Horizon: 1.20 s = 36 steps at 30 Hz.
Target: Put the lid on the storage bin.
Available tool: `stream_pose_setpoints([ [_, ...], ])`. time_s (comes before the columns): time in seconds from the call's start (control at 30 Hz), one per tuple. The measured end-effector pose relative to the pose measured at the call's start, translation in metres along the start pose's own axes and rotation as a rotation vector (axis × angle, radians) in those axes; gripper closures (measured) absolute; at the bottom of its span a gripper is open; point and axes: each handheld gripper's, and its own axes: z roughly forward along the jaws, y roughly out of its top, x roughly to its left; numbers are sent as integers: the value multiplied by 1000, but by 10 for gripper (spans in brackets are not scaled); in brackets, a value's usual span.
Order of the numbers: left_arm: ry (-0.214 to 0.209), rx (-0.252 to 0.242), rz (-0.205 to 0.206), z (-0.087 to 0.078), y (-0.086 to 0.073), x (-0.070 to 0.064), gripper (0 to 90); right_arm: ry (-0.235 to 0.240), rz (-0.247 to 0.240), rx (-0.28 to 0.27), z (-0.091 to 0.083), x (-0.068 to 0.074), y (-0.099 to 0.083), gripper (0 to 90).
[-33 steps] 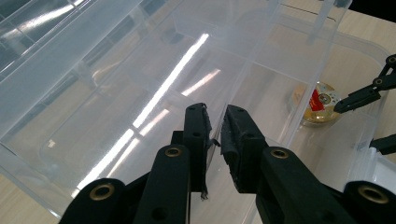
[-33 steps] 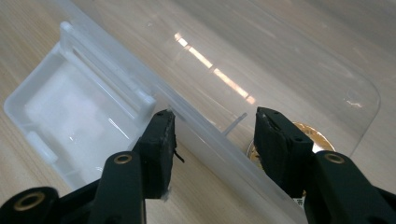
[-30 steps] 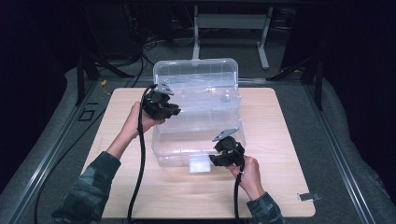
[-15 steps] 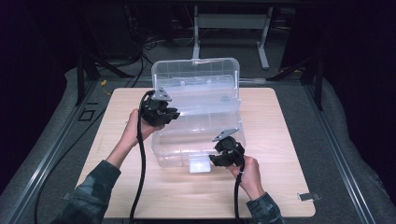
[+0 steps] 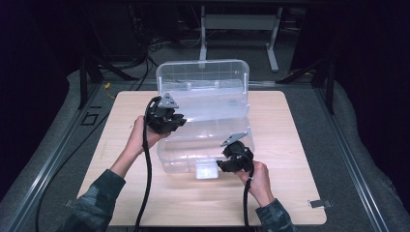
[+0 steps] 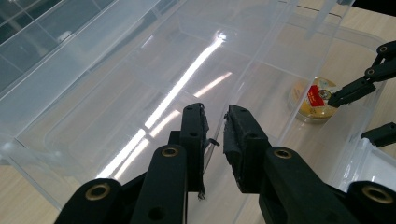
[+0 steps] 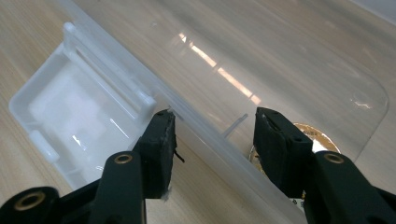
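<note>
High view: clear plastic box point(image 5: 205, 128) sits mid-table point(image 5: 290, 193), lid point(image 5: 202, 75) standing up at 12 o'clock, so it reads as already opened. Left tool point(image 5: 167, 121) at 9 o'clock of the box, over its left rim. In the left gripper view the left tool point(image 6: 215, 123) has jaws nearly together with a thin gap, looks like the clear edge of the box runs between them, but I cannot tell if it actually pinches. Inside the box a small round yellow tin point(image 6: 315, 98) with a red label lies on the floor at 2 o'clock of that view. Right tool point(image 5: 232, 162) at 5 o'clock of the box, at the front wall beside the white latch point(image 5: 207, 170). In the right gripper view the right tool point(image 7: 212, 140) is spread wide, jaws straddling the front rim, not closed on it; latch point(image 7: 79, 112) hangs loose at 10 o'clock, tin point(image 7: 299, 140) partly hidden behind the right jaw. Progress guess: unlatching and lid-lifting done; reaching in for the tin, or closing up, not yet started.
</note>
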Motion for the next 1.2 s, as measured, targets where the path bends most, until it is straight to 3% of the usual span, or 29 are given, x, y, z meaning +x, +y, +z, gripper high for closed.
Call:
stream_pose_setpoints([
  [0.67, -3, -15, 11, -5, -15, -16, 762, 4, -3, -5, 0, 0, 0, 486],
  [0.93, 14, -32, 32, -6, -21, -23, 759, 1, 1, -2, 0, 0, 0, 486],
  [1.2, 21, -45, 26, -6, -25, -27, 753, 2, 3, 4, 0, 0, 0, 485],
])
